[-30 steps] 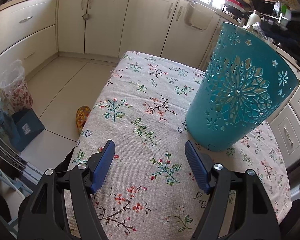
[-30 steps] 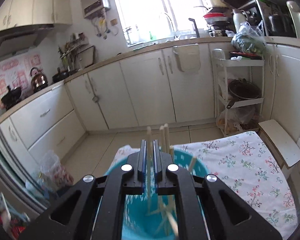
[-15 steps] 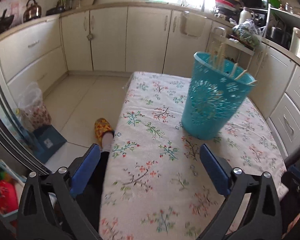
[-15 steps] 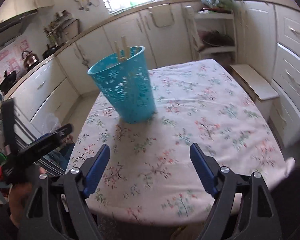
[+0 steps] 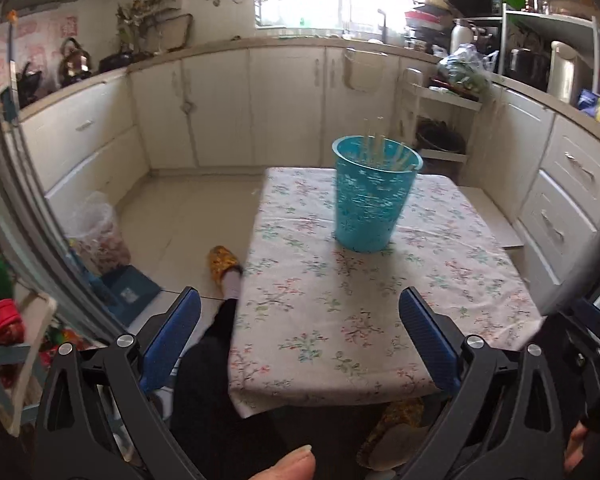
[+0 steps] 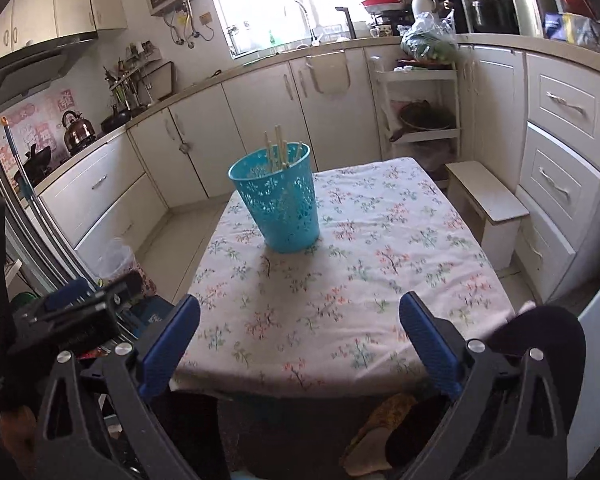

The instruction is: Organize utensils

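— Where are the utensils?

— Standing in the turquoise basket [image 6: 275, 202] — pale wooden chopsticks [image 6: 278, 152], their tips poking above its rim and leaning toward the far side. The basket has a cut-out flower pattern and stands upright on the table [image 6: 400, 264], on the far half, toward the left edge as the right wrist camera sees it.

— And the table?

— Covered by a white cloth with small flower sprigs [image 5: 340, 312]; nothing else lies on it.

— The tongs?

— Both released. The left gripper [image 5: 300, 344] has its blue pads spread wide over the near table edge, with nothing between them. The right gripper [image 6: 300, 346] has the same stance; its jaws have just been opening, and nothing sits between them either. Both are well apart from the basket.

— Anything of the person?

— A thumb tip [image 5: 288, 464] at the bottom of the left wrist view, a dark trouser leg [image 5: 216, 360] beside the table, and a foot in a yellow patterned slipper [image 5: 222, 262] on the tiled floor.

— Surroundings?

— Cream kitchen cabinets [image 6: 260, 120] run along the walls, a kettle [image 6: 77, 130] sits at left, and a white stool [image 6: 486, 196] stands just beside the table's right side.
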The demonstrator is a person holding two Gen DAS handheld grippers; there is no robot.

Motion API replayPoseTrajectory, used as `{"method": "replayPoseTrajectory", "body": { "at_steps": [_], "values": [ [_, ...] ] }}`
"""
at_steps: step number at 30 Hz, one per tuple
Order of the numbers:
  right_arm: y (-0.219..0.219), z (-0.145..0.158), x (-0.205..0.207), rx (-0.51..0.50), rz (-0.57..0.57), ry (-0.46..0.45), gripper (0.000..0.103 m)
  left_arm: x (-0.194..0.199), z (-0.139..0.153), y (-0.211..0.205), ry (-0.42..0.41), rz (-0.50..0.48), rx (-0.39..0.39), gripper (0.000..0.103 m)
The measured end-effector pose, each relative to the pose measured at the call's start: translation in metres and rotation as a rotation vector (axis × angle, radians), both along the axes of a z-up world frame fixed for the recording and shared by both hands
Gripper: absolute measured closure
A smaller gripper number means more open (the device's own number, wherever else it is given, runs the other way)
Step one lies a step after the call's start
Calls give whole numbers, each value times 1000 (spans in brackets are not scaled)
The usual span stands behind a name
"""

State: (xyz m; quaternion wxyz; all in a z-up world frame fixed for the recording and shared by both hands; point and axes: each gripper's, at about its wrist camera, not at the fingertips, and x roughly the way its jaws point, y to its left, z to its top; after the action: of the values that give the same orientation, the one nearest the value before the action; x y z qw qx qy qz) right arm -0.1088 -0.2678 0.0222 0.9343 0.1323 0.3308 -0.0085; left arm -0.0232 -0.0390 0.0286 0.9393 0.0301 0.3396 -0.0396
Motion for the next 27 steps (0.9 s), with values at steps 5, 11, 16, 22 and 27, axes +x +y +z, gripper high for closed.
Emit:
{"method": "replayPoseTrajectory", "body": {
  "at_steps": [5,11,16,22,27],
  "values": [
    [5,4,-20,-7,2,-5,7,-12,14,4,-9,42,35,8],
    [11,4,-24,-6,7,-14,7,-24,27,6,-40,43,53,8],
    [17,6,-27,-24,11,-33,7,-35,33,6,-70,30,47,8],
    [18,7,-32,-37,0,-53,7,-43,32,9,-58,24,23,8],
    [22,11,-38,-52,6,-78,7,-51,32,13,-69,25,7,8]
  ]
}}
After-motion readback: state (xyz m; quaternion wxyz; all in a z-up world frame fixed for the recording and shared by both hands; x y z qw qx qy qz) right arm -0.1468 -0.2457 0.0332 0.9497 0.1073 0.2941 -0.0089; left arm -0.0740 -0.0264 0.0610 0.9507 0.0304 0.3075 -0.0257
